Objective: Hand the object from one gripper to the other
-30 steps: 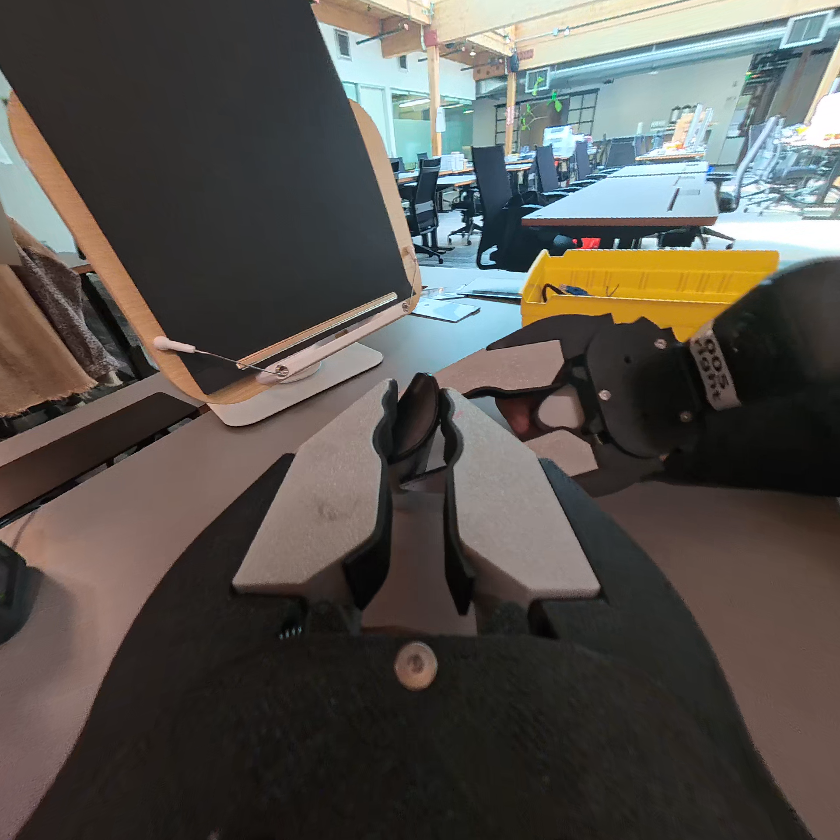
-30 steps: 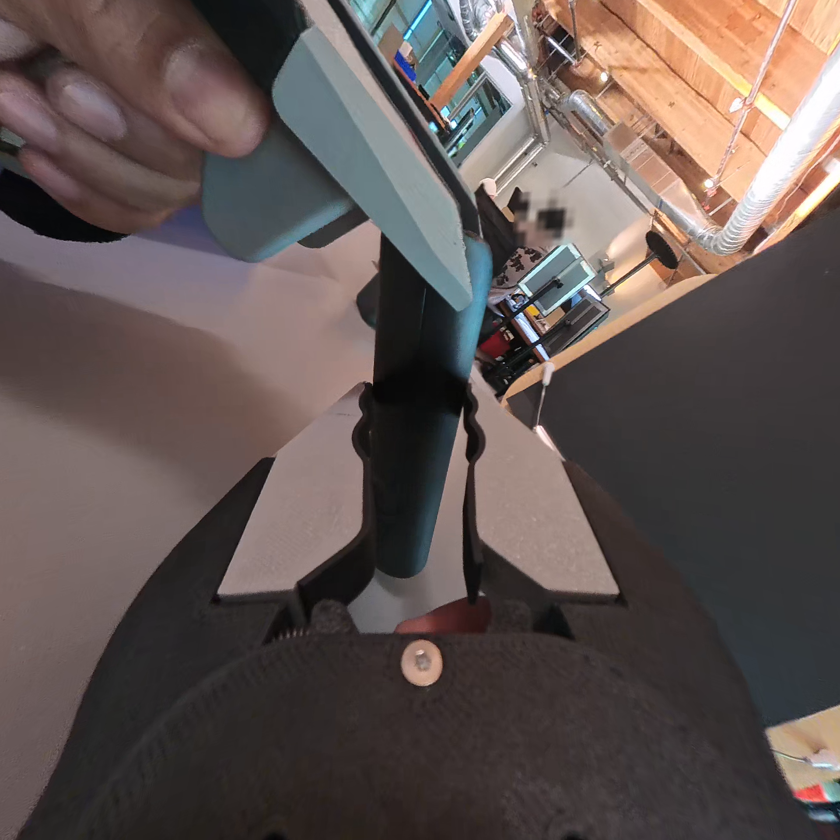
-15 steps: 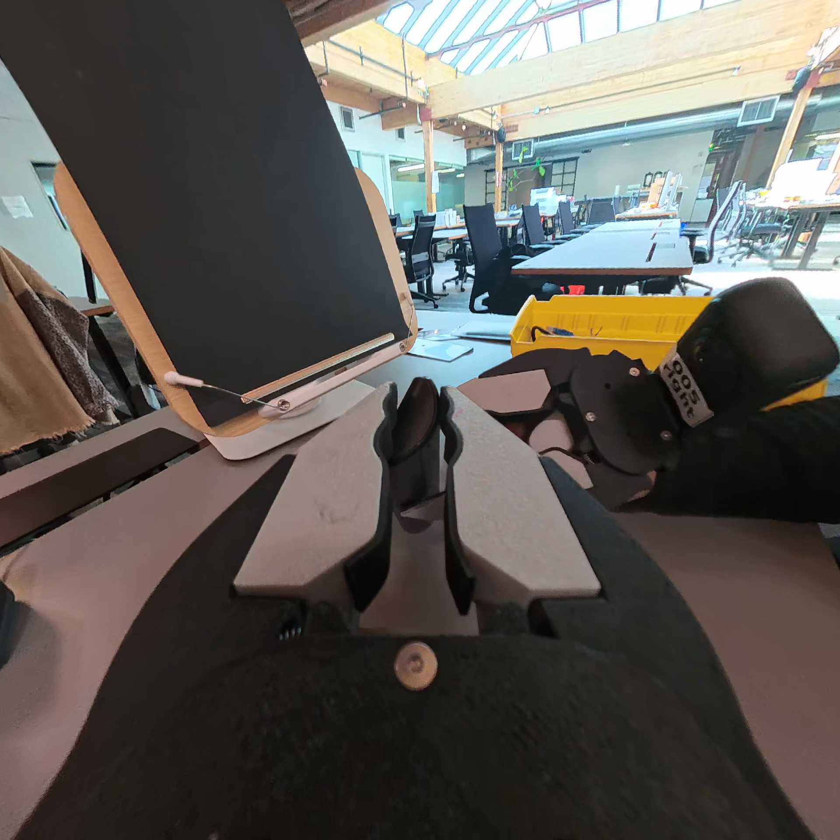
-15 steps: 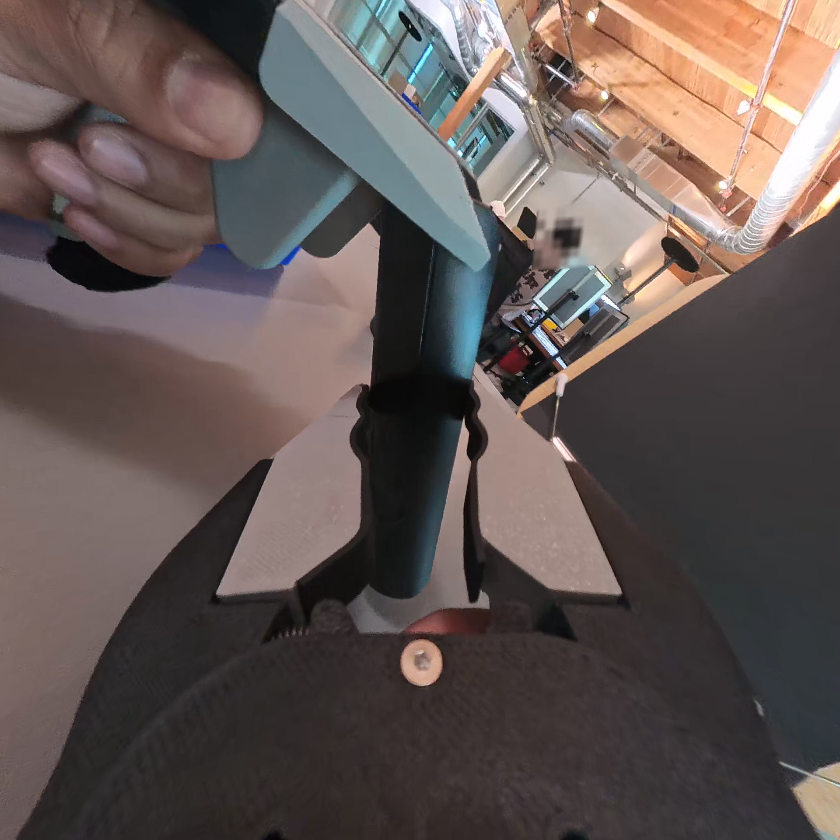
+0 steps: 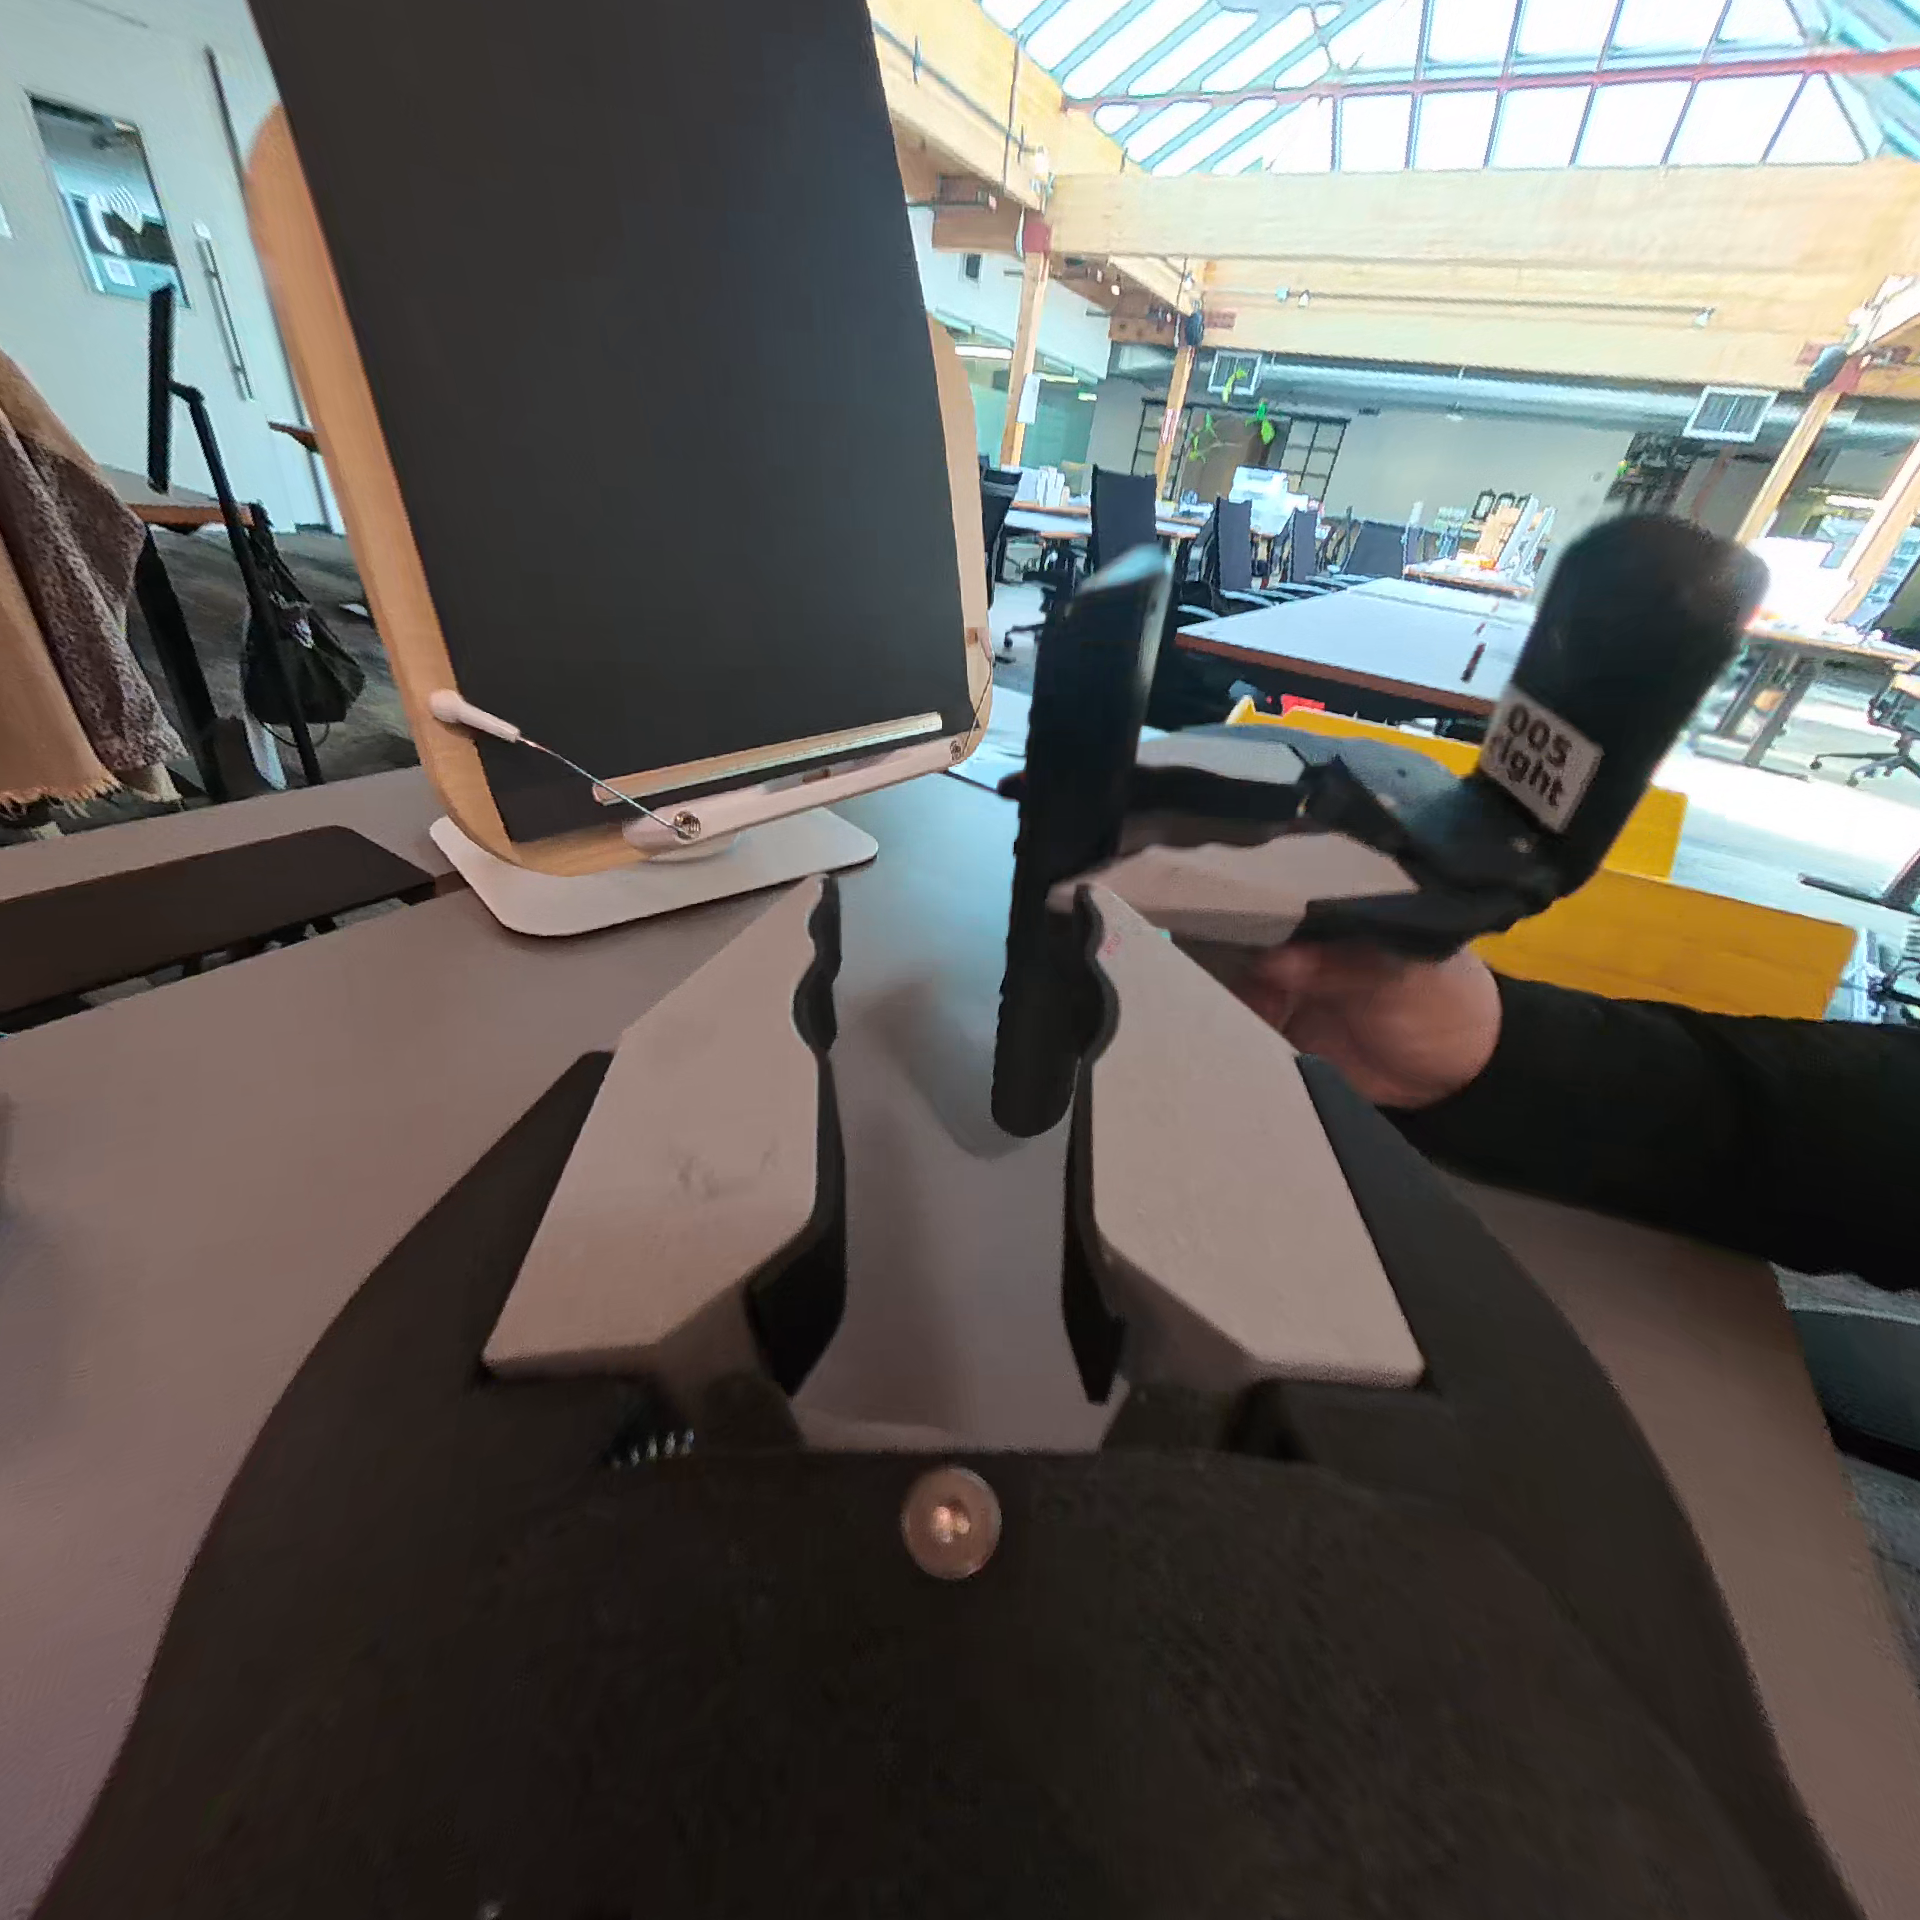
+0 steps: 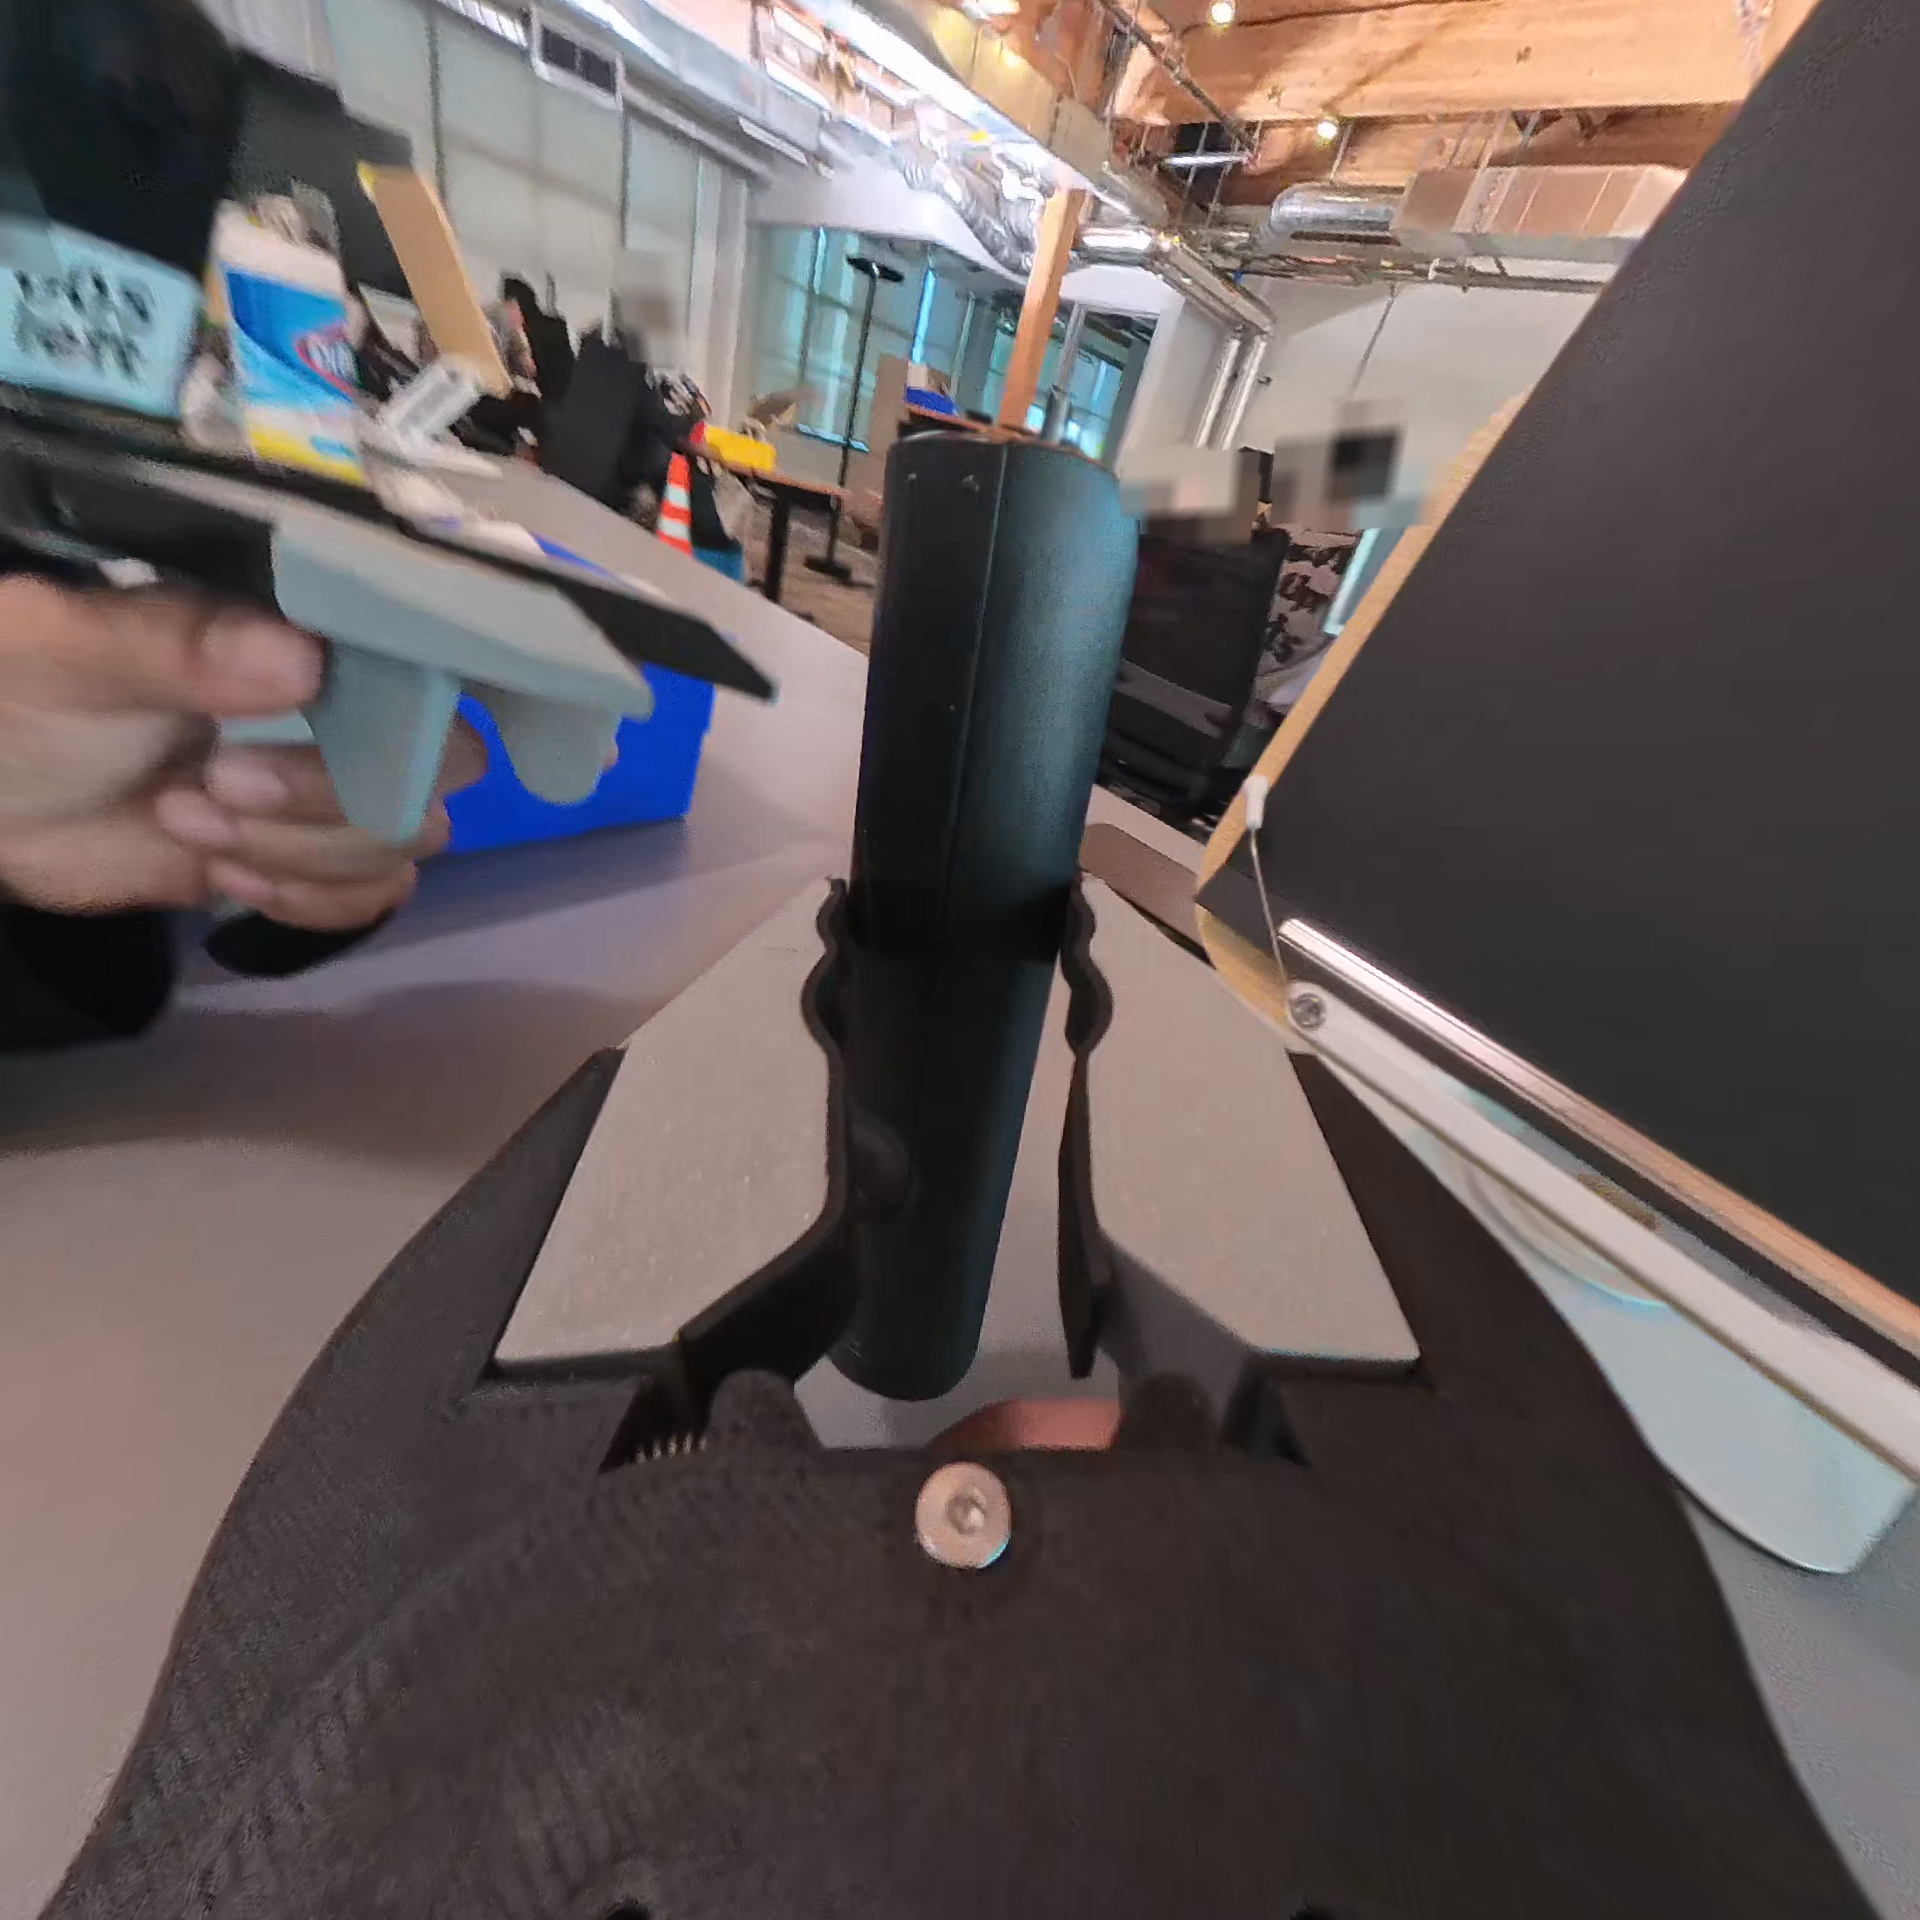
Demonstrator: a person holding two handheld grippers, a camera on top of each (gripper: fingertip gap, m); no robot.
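- The right gripper [image 6: 951, 935] is clamped around the lower half of the object, a dark, flat-sided handle-like bar [image 6: 977, 831], which stands upright between its notched fingers.
- The left gripper [image 5: 951, 935] is spread wide and holds nothing; in its own view the bar [image 5: 1070, 831] hangs just beside its right finger [image 5: 1205, 1122], whether touching cannot be told.
- The handover looks done, so the step in hand is parting cleanly: the left gripper should back straight off without brushing the bar, and the right should keep its squeeze firm, since the bar's long free end could lever in the grip.
- The right should also steer clear of the black board on its white stand [image 6: 1621, 623] close by, above the grey table [image 5: 260, 1091].
- Half a second ago the left gripper was shut on the bar's top with both grippers holding it; now it has let go and drawn off to the side.
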